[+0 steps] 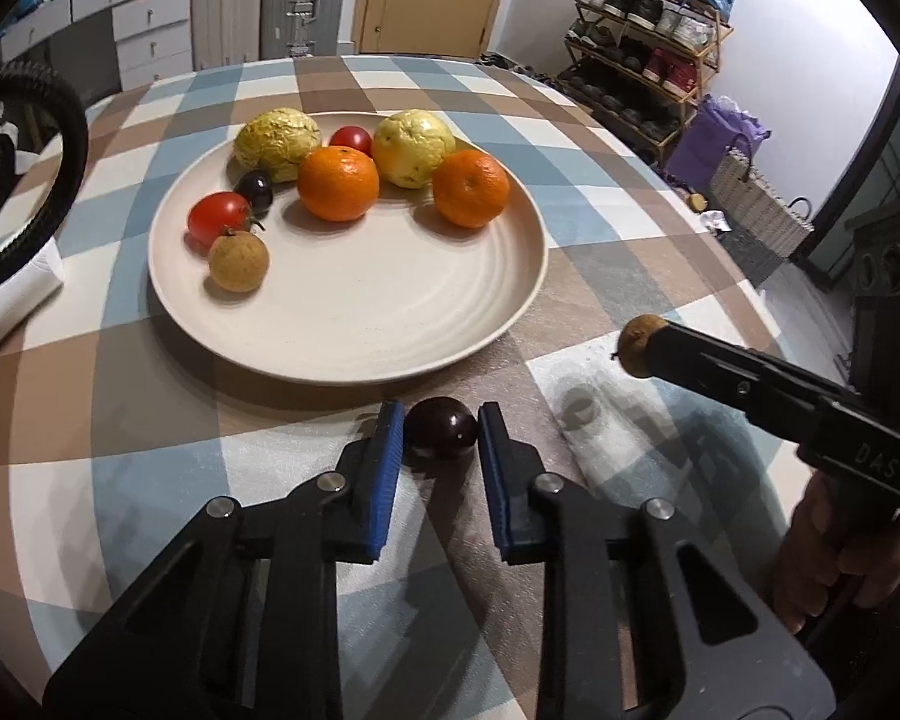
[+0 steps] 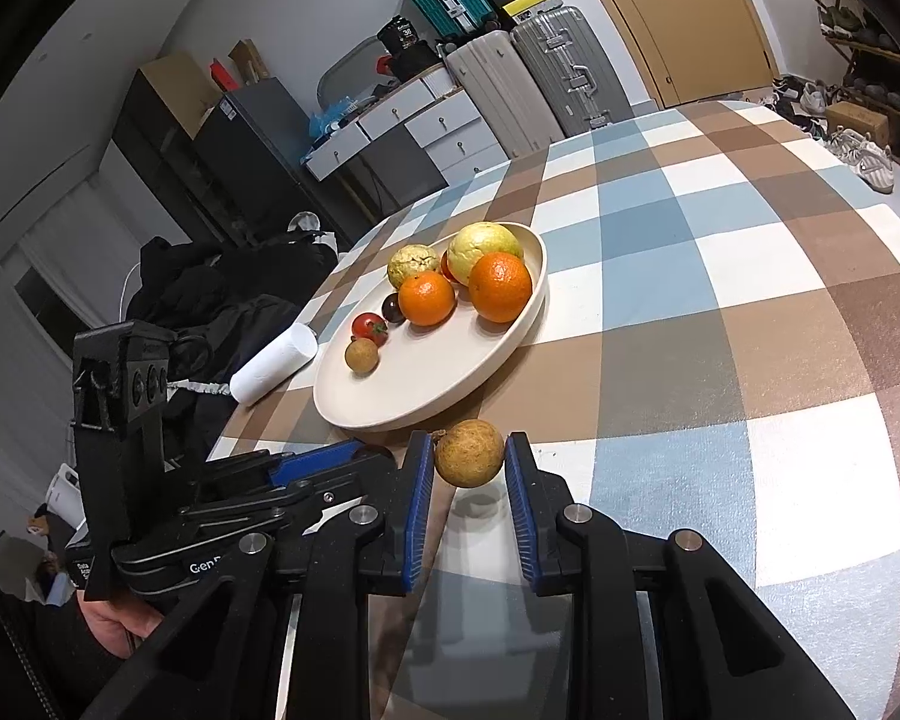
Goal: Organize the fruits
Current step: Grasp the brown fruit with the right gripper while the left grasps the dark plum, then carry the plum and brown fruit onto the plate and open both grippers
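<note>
A cream plate on the checked tablecloth holds two oranges, two yellow-green guavas, two red tomatoes, a dark grape tomato and a brown longan. In front of the plate's near rim, my left gripper is shut on a dark purple fruit resting on the cloth. My right gripper is shut on a second brown longan, held just above the cloth near the plate. That longan also shows at the right gripper's tip in the left wrist view.
A white paper roll lies at the table's left edge beside the plate. Dark bags and clothes sit beyond that edge. Suitcases, drawers and a shoe rack stand around the room. A hand grips the right gripper's handle.
</note>
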`<state>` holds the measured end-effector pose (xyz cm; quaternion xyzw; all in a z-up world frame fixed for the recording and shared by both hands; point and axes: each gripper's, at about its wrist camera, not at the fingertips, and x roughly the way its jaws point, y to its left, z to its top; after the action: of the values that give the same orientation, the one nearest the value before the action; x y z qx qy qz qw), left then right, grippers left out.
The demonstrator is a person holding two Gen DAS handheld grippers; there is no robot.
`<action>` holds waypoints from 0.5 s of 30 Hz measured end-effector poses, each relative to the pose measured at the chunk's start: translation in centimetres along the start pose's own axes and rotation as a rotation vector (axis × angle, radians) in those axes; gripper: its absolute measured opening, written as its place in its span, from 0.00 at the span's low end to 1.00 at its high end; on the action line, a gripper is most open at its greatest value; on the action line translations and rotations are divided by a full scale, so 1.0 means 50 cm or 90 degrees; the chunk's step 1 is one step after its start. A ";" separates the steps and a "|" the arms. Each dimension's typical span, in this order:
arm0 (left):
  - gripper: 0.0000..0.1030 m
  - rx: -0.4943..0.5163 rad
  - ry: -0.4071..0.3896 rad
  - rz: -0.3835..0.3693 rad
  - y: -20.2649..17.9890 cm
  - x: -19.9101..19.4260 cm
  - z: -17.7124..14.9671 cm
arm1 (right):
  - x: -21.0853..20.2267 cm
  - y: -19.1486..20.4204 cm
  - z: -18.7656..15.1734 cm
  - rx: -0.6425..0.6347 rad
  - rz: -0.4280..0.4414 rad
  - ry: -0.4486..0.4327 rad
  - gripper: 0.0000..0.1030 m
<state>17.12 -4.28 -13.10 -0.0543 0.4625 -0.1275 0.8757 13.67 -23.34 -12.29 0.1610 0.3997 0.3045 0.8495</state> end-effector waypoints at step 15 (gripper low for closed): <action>0.22 0.014 -0.042 -0.046 -0.001 -0.050 0.017 | 0.005 0.000 0.008 0.006 -0.020 0.002 0.24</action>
<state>16.45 -3.65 -10.63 -0.0651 0.4295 -0.1624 0.8859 14.11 -23.19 -12.18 0.1581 0.4046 0.2894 0.8529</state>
